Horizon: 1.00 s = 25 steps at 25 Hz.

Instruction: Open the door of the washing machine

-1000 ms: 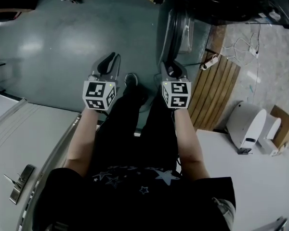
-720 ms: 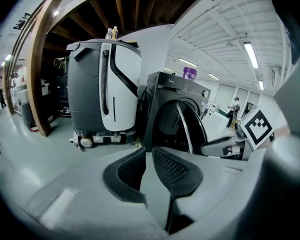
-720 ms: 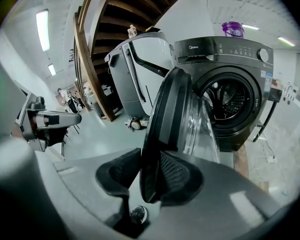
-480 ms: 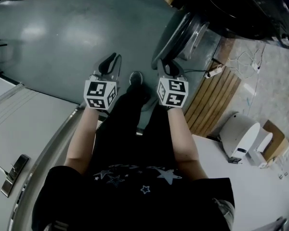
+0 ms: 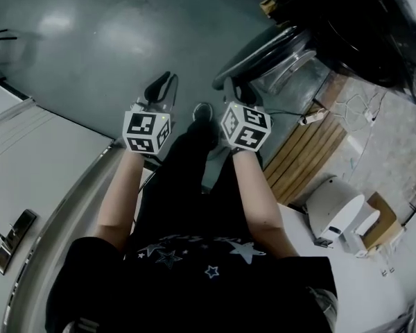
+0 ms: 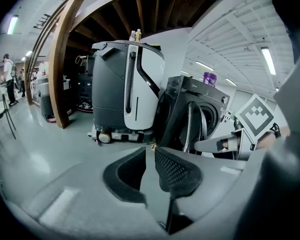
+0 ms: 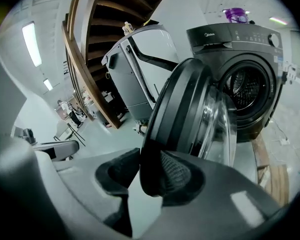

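Right now the washer stands dark and front-loading on a slatted wooden pallet, a purple bottle on its top. Its round door is swung well out from the front, so the steel drum shows through the opening. The right gripper is out in front of the washer at the door's free edge, and the dark rim sits between its jaws. Both pads lie against that rim with no gap to see, though the jaws have just been easing wider. The left gripper hovers over the grey floor, farther from the washer than the right one and just beside it. Its jaws stand a narrow slit apart, released, with only floor showing between them. A grey-and-white floor-cleaning machine is parked just beside the washer, on the side away from the pallet's bare end.
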Motion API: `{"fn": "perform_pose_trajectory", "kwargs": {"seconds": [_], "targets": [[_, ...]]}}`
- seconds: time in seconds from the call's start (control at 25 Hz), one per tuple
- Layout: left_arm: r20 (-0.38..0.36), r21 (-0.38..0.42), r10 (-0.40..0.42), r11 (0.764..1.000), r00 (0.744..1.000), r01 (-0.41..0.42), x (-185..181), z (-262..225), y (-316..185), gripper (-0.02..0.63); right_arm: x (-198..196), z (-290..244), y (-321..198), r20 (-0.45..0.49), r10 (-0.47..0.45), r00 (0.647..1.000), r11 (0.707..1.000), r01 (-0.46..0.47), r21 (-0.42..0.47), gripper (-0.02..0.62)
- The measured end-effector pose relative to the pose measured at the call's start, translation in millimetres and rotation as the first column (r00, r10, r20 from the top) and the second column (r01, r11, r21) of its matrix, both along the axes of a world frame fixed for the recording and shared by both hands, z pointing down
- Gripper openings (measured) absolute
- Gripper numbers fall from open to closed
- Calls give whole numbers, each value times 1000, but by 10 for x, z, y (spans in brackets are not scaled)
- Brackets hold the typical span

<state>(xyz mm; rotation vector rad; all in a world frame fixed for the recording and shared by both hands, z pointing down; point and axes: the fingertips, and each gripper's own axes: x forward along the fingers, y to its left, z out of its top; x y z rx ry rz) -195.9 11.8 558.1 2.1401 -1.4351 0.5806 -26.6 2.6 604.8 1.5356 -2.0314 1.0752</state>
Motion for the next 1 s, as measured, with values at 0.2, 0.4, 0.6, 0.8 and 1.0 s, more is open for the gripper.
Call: {"fn": "perform_pose_trajectory", "kwargs": {"seconds": [0.2,0.4,0.6,0.8,1.0], "targets": [[1,-8,-50,999,999,50,-239,49,-45,67,-231,7,-173,21,42,999,999,-42,-17,133],[-1,-9,-77,997,997,77,-360,59,-102,67,-428,9,-369,60,47,997,999,-46,-23,133],[-3,-1,-121,993,993,121,-537,12,-134,67,-644,19,-552,80,26,996,999,-23,-37,133],[8,-9,-159,987,987,159,-712,38,-143,67,-863,49,-800,88,-1,996,1000,3,-19,132],[12,-15,-175,984,985,175,-814,46,-105,67,-1179,98,-951,130,-108,986,993,112,-23,129]]}}
